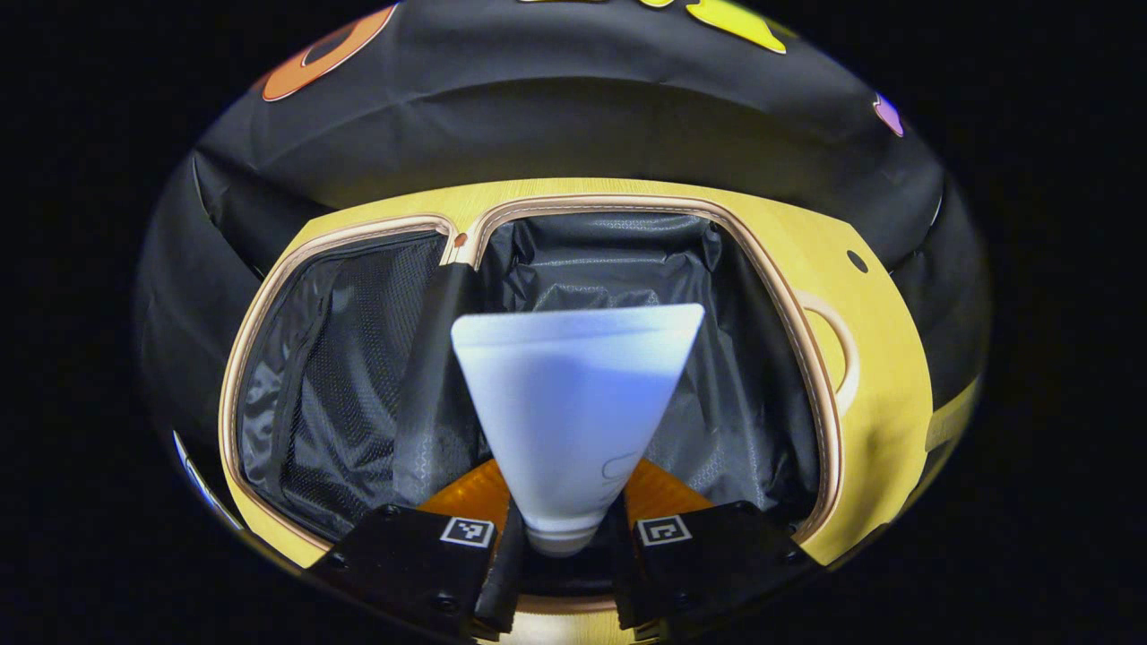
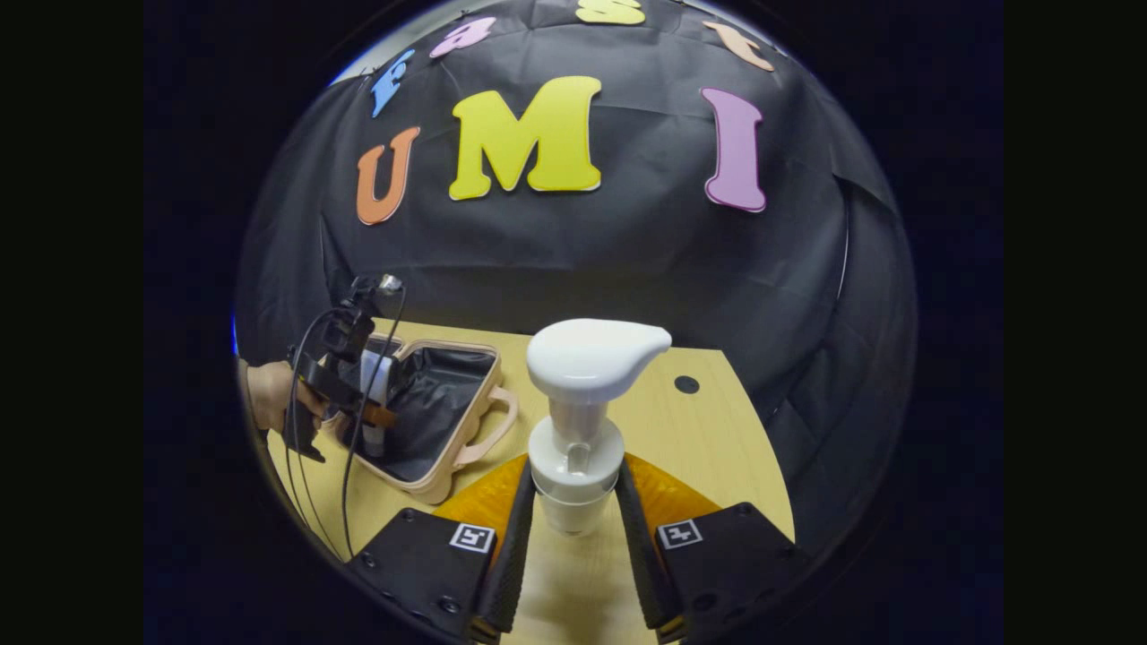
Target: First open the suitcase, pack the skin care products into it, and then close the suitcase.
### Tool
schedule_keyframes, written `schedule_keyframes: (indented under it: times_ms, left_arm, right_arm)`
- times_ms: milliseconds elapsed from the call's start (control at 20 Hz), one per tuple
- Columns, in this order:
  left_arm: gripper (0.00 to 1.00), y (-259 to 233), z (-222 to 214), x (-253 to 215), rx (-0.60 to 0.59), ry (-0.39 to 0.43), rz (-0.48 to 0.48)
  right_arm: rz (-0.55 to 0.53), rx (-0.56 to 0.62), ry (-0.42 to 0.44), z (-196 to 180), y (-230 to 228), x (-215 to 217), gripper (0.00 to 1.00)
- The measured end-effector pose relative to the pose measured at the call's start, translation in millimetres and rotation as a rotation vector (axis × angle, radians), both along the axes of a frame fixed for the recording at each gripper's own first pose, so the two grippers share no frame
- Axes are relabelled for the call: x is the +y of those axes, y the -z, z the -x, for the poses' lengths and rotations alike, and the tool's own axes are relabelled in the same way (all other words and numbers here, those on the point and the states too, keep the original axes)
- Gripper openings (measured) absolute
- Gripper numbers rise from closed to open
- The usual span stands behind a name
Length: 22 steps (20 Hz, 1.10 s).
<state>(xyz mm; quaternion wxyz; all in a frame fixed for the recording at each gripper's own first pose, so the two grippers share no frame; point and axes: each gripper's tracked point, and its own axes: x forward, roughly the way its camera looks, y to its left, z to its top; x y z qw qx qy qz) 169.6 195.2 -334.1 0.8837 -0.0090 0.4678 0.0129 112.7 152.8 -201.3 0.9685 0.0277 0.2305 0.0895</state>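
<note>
Closest in the left gripper view, the left gripper (image 1: 563, 537) pinches a white tube (image 1: 573, 412) by its cap end, both fingers pressed against its narrow neck, so the flat crimped end fans out ahead of the fingers. Just beyond and below the tube lies the open suitcase (image 1: 860, 394), its dark fabric lining straight ahead and a mesh pocket (image 1: 349, 358) off to the left of the fingers. The tube hangs over the main compartment, apparently not yet resting on the lining.

In the right gripper view, the right gripper (image 2: 573, 520) closes on a pump bottle (image 2: 578, 448) around the collar under the pump head, both fingers against it, the bottle upright above the wooden table (image 2: 717, 448). Farther off to the left of these fingers sits the suitcase, with the other gripper and the hand (image 2: 269, 394) holding it poised over the opening.

The tube looks light and soft-walled; squeezing its body would likely dent it, so the stiff neck near the cap is the sound place to hold. The pump bottle seems heavier and rigid, with smooth, probably slippery plastic; the collar gives a ledge against sliding, while the pump head could depress if gripped from above.
</note>
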Motion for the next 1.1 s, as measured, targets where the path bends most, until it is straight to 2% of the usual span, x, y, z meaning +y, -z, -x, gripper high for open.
schedule_keyframes:
  times_ms: [400, 600, 800, 850, 900, 950, 1100]
  left_arm:
    - [0.44, 20.6, -15.2, 2.7, 0.033, -0.018, 0.015]
    - [0.44, 21.5, -17.3, 0.3, 0.03, -0.02, 0.004]
    - [0.57, 15.1, -16.4, -2.3, 0.011, -0.02, 0.021]
    - [0.74, 9.6, -15.7, -4.8, 0.001, -0.021, 0.023]
    - [0.67, 4.3, -13.4, -5.4, -0.007, -0.021, 0.03]
    - [0.8, -3.0, -10.3, -3.1, -0.023, -0.029, 0.038]
    - [0.84, -40.1, -3.1, 6.0, -0.127, -0.037, 0.052]
  right_arm:
    - [0.036, 0.016, -0.041, -10.2, -13.0, 36.9, 0.49]
    - [-0.008, 0.033, -0.047, -19.1, -22.8, 56.0, 0.48]
    - [-0.018, 0.049, -0.09, -30.8, -28.5, 87.5, 0.49]
    - [-0.022, 0.052, -0.107, -34.1, -29.5, 98.2, 0.49]
    - [-0.021, 0.056, -0.125, -36.8, -30.4, 108.3, 0.48]
    - [-0.02, 0.059, -0.14, -38.6, -29.6, 117.6, 0.47]
    - [-0.02, 0.084, -0.189, -43.9, -23.5, 151.5, 0.47]
